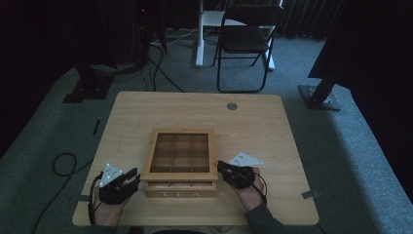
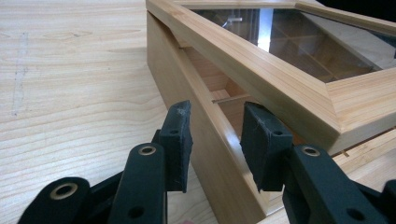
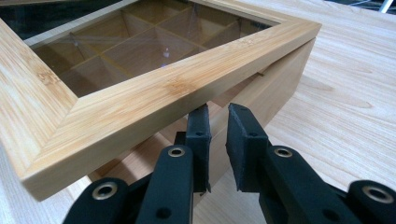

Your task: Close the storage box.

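Note:
A wooden tea box (image 1: 179, 192) marked TEA stands at the table's near middle. Its glass-paned lid (image 1: 182, 132) is lifted a little at the front, showing the empty dividers inside. My left gripper (image 1: 134, 176) is at the box's left front corner. It is open (image 2: 215, 135), its pads on either side of the box's side wall (image 2: 177, 79), below the lid (image 2: 280, 84). My right gripper (image 1: 221, 167) is at the right front corner. Its fingertips (image 3: 218, 126) sit under the lid frame (image 3: 154, 93), only narrowly apart, with nothing between them, next to the base (image 3: 275, 88).
The wooden table (image 1: 263, 131) has a small metal disc (image 1: 232, 106) near its far edge. A black folding chair (image 1: 246, 36) stands beyond it. A cable (image 1: 63, 163) loops on the carpet at the left. Dark stand bases (image 1: 319, 97) flank the table.

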Demonstrator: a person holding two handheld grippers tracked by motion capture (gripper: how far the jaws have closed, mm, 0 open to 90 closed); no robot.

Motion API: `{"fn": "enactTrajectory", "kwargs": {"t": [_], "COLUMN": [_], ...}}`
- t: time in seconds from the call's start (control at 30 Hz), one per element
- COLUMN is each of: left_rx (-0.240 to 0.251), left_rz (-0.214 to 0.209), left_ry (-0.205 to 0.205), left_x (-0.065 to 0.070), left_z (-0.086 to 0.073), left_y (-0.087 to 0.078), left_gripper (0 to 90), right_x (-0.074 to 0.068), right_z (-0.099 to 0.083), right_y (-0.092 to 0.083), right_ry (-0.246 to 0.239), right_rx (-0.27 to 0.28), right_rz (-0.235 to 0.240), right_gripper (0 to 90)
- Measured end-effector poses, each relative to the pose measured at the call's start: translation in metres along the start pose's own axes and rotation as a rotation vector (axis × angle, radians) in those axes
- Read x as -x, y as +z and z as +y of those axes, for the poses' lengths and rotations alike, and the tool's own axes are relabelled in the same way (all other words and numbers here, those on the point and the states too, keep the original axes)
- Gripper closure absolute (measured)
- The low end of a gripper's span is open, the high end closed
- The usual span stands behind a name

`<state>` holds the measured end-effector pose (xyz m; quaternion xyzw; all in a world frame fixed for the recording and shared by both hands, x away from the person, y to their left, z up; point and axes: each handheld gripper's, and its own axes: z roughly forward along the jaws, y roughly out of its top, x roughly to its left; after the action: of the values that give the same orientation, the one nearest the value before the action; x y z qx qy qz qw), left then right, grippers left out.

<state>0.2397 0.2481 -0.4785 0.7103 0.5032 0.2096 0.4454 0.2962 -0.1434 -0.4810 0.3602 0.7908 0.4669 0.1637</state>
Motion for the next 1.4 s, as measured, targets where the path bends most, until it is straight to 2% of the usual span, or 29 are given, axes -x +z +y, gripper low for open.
{"fn": "enactTrajectory", "kwargs": {"t": [0.1, 0.23, 0.7, 0.77, 0.87, 1.03, 1.17, 1.23, 1.3, 1.4], "left_rx": [-0.009, -0.020, -0.031, -0.030, -0.025, -0.011, -0.003, -0.005, -0.003, -0.005], "left_rz": [0.006, 0.015, 0.021, 0.023, 0.028, 0.047, 0.067, 0.074, 0.080, 0.083], "left_ry": [0.000, -0.007, -0.015, -0.015, -0.026, -0.046, -0.070, -0.082, -0.087, -0.092], "left_x": [0.000, -0.001, -0.003, -0.003, -0.005, -0.010, -0.016, -0.019, -0.020, -0.021], "left_z": [-0.001, -0.004, -0.008, -0.008, -0.008, -0.010, -0.015, -0.017, -0.017, -0.018], "left_y": [0.000, 0.002, 0.003, 0.003, 0.002, 0.000, 0.000, 0.001, 0.001, 0.001], "left_gripper": [63.4, 64.2, 64.0, 63.6, 63.2, 61.2, 59.2, 58.8, 58.1, 57.8], "right_x": [-0.001, -0.004, -0.004, -0.002, 0.004, 0.011, 0.022, 0.031, 0.042, 0.054], "right_z": [-0.002, -0.004, -0.016, -0.017, -0.015, -0.019, -0.023, -0.026, -0.031, -0.034], "right_y": [-0.001, -0.002, 0.008, 0.009, 0.007, 0.009, 0.011, 0.013, 0.015, 0.015], "right_ry": [0.003, -0.024, -0.015, -0.015, 0.014, 0.031, 0.017, 0.043, 0.068, 0.070], "right_rx": [-0.004, -0.020, -0.091, -0.096, -0.078, -0.090, -0.109, -0.134, -0.160, -0.176], "right_rz": [-0.002, -0.029, -0.029, -0.036, -0.014, -0.034, -0.086, -0.102, -0.126, -0.185], "right_gripper": [78.7, 78.4, 78.4, 76.3, 71.3, 67.1, 56.6, 51.0, 49.8, 48.1]}}
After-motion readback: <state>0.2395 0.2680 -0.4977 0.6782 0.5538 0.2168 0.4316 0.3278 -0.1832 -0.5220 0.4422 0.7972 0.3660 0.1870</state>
